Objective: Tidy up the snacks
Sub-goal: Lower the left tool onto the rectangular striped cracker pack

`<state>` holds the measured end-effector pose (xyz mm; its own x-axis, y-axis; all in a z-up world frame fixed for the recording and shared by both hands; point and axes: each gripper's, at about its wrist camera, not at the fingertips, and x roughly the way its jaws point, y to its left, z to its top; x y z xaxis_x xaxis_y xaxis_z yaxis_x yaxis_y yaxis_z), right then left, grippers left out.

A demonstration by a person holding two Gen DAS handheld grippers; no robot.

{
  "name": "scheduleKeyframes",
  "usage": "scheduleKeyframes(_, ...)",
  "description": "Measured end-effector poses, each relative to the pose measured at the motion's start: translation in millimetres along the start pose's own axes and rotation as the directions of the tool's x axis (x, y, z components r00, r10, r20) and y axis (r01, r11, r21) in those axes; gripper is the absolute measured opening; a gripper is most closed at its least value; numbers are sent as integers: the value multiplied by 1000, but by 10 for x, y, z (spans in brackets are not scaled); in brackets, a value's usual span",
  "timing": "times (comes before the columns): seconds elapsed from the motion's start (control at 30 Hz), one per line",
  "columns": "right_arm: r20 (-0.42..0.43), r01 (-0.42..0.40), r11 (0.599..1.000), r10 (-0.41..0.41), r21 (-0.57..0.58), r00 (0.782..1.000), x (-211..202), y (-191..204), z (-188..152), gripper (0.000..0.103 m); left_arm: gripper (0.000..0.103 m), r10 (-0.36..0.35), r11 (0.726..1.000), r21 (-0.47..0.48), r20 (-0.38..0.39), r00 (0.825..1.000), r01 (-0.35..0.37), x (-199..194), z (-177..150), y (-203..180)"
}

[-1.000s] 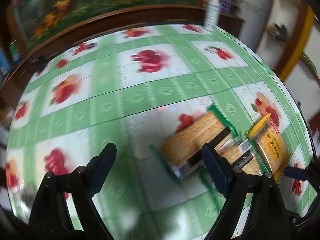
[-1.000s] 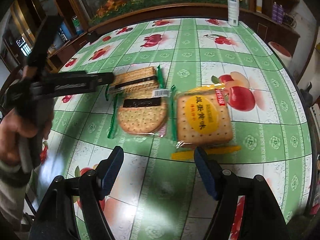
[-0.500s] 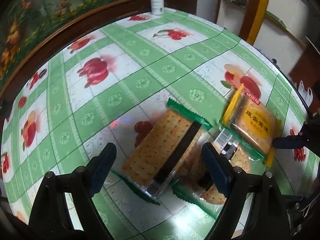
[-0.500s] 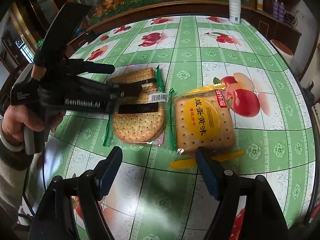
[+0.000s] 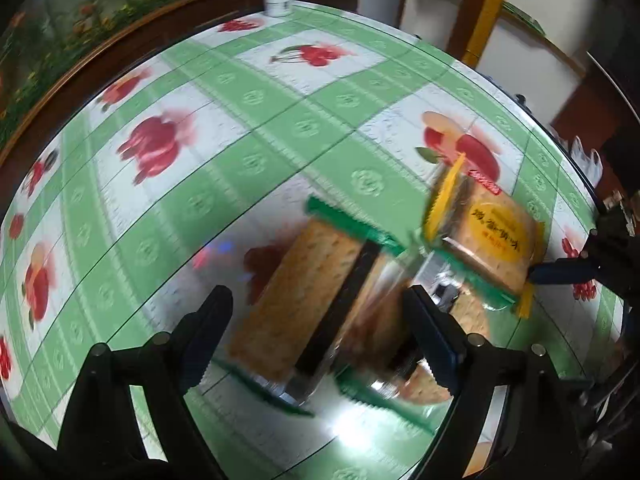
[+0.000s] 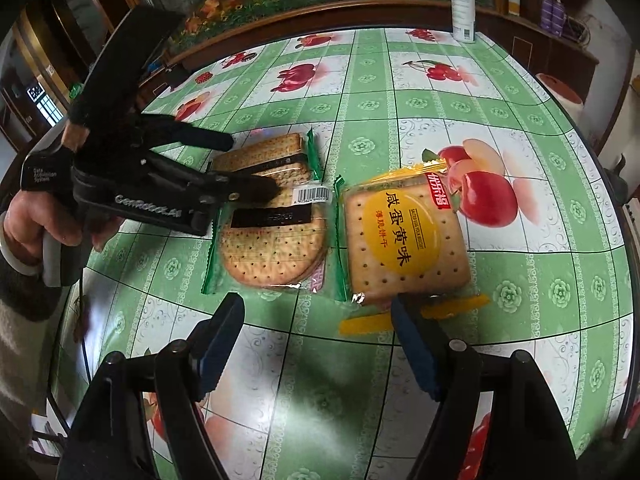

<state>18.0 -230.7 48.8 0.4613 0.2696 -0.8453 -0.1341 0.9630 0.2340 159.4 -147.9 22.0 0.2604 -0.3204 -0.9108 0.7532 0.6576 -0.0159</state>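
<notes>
Both pairs of fingers stood wide apart with nothing pressed between them. On the left gripper (image 6: 240, 168), the fingers (image 6: 208, 141) hung spread above the rectangular cracker pack (image 6: 264, 156), one on each side of it; the left wrist view was smeared, so I could not tell whether a tip brushed the wrapper. A hand (image 6: 36, 220) gripped that tool's handle at the surface's left edge. The right gripper (image 6: 316, 344) hovered low toward the near edge, its fingers (image 6: 218, 340) open, the right-hand one just at the yellow tail seal of the salted egg yolk biscuit pack (image 6: 404, 244); whether it touched was unclear.

Three snack packs lay together around the middle of the round surface (image 6: 520, 300), which was covered in a green checked cloth printed with fruit. The rectangular cracker pack, with green crimped ends and a dark band, lay farthest back. The round cracker pack (image 6: 272, 244), also green-edged with a barcode label, overlapped its near side. The salted egg yolk biscuit pack lay just beside the round one on its right, their seals touching or nearly so. A white spray bottle (image 6: 462, 4) stood upright at the far edge.
</notes>
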Motion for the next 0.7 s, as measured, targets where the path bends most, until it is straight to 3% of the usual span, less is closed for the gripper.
scheduleKeyframes(0.13, -4, -3, 1000, 3, -4, 1000, -9, -9, -22, 76, 89, -10, 997, 70, -27, 1000, 11, -7, 5, -32)
scheduleKeyframes(0.33, 1, -6, 1000, 6, -2, 1000, -6, -15, -15, 76, 89, -73, 994, -79, -33, 997, 71, 43, -2, 283)
scheduleKeyframes(0.53, 0, -7, 1000, 7, -4, 1000, -16, 2, -14, 76, 89, -11, 1000, -21, -30, 999, 10, 33, 56, 193)
scheduleKeyframes(0.7, -8, 1, 1000, -1, -22, 1000, -32, 53, -14, 76, 89, 3, 999, -33, -20, 1000, -4, 47, 93, 268)
